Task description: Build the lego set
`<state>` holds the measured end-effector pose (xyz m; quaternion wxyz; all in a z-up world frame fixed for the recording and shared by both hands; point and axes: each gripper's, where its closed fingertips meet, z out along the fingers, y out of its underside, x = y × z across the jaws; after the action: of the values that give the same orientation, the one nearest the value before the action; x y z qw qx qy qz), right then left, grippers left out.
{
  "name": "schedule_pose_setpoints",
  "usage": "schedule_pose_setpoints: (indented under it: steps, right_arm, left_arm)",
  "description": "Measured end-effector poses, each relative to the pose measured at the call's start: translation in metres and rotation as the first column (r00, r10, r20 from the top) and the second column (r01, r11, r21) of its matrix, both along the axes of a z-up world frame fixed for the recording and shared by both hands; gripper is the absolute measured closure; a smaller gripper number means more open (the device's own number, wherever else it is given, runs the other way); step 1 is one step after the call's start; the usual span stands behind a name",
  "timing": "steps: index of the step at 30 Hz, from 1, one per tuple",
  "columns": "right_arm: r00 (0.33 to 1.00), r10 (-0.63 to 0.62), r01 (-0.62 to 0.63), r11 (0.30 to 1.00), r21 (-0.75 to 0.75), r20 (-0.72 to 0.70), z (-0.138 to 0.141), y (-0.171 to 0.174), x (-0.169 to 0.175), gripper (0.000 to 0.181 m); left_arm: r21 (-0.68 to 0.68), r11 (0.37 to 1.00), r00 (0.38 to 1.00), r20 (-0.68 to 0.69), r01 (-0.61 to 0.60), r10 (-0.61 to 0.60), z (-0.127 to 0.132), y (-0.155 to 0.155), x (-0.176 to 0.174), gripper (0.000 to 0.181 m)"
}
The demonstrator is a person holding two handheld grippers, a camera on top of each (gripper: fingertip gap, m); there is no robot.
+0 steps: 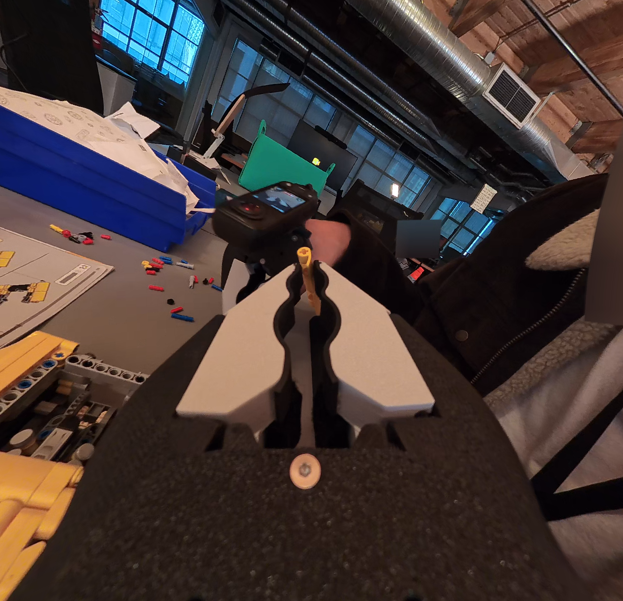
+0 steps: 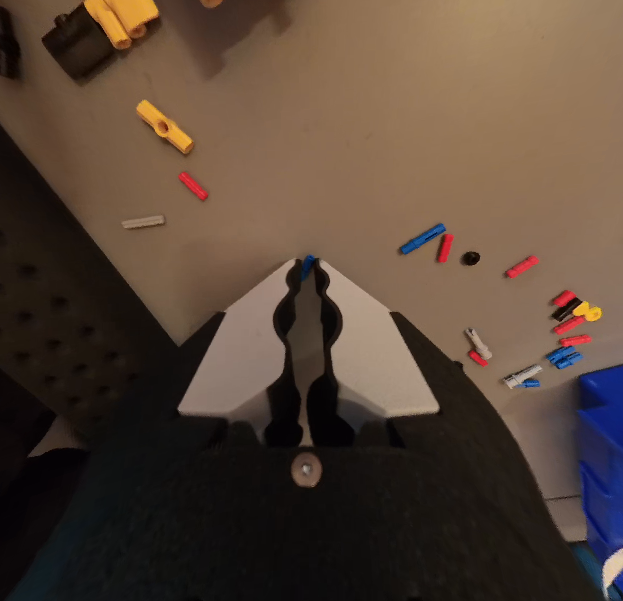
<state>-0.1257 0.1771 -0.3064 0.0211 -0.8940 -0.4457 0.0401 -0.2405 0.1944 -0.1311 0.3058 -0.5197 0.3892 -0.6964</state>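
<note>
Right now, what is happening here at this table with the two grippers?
A person is building a Lego set with two handheld grippers. The left gripper is shut on a yellow axle piece, held up in the air. The right gripper is shut on a small blue pin just above the grey table. Loose red, blue and grey pins lie scattered there, and the partly built yellow model sits beside the instruction booklet.
</note>
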Motion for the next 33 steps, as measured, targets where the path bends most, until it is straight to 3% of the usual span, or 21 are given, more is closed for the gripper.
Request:
schedule_pose_setpoints:
  steps: [3,5,6,7,8,10,11,16,18,24,33]
  right_arm:
    - [0.998,0.053,-0.049,0.995,0.089,-0.043,0.005,0.013,-0.003,0.176]
    - [0.949,0.07,0.017,0.963,0.269,-0.309,0.038,0.038,-0.028,0.177]
    - [0.882,0.077,0.109,0.926,0.361,-0.466,0.066,0.053,-0.04,0.177]
    - [0.777,0.105,0.226,0.874,0.431,-0.621,0.101,0.065,-0.051,0.177]
    - [0.618,0.16,0.349,0.821,0.452,-0.769,0.139,0.07,-0.063,0.177]
    - [0.203,0.314,0.512,0.773,0.374,-0.927,0.205,0.062,-0.08,0.177]
    - [0.059,0.331,0.548,0.778,0.308,-0.942,0.216,0.059,-0.086,0.178]
    - [-0.177,0.303,0.504,0.845,0.178,-0.936,0.216,0.046,-0.122,0.177]
    - [-0.181,0.32,0.519,0.834,0.186,-0.93,0.217,0.044,-0.13,0.177]
    - [-0.105,0.34,0.55,0.803,0.23,-0.935,0.211,0.048,-0.136,0.177]
    - [-0.146,0.337,0.547,0.811,0.208,-0.93,0.214,0.046,-0.139,0.177]
  left_arm:
    - [-0.002,1.0,1.0,-0.003,-0.015,0.015,-0.001,0.003,0.0,0.174]
    - [-0.017,0.999,0.999,0.003,-0.04,0.04,0.0,0.008,-0.001,0.175]
    - [-0.039,0.998,0.999,0.016,-0.05,0.05,0.001,0.012,-0.002,0.175]
    - [-0.068,0.996,0.998,0.034,-0.053,0.056,0.004,0.015,-0.004,0.175]
    - [-0.1,0.994,0.997,0.055,-0.051,0.057,0.006,0.018,-0.006,0.175]
    - [-0.166,0.986,0.992,0.116,-0.028,0.047,0.013,0.022,-0.01,0.175]
    - [-0.199,0.98,0.987,0.155,-0.007,0.039,0.018,0.022,-0.013,0.175]
    - [-0.296,0.951,0.965,0.262,0.085,-0.005,0.028,0.019,-0.018,0.175]
    - [-0.314,0.944,0.962,0.274,0.099,-0.009,0.028,0.019,-0.019,0.175]
    - [-0.329,0.937,0.955,0.297,0.12,-0.018,0.03,0.019,-0.02,0.175]
    - [-0.351,0.925,0.946,0.323,0.145,-0.026,0.033,0.019,-0.022,0.175]
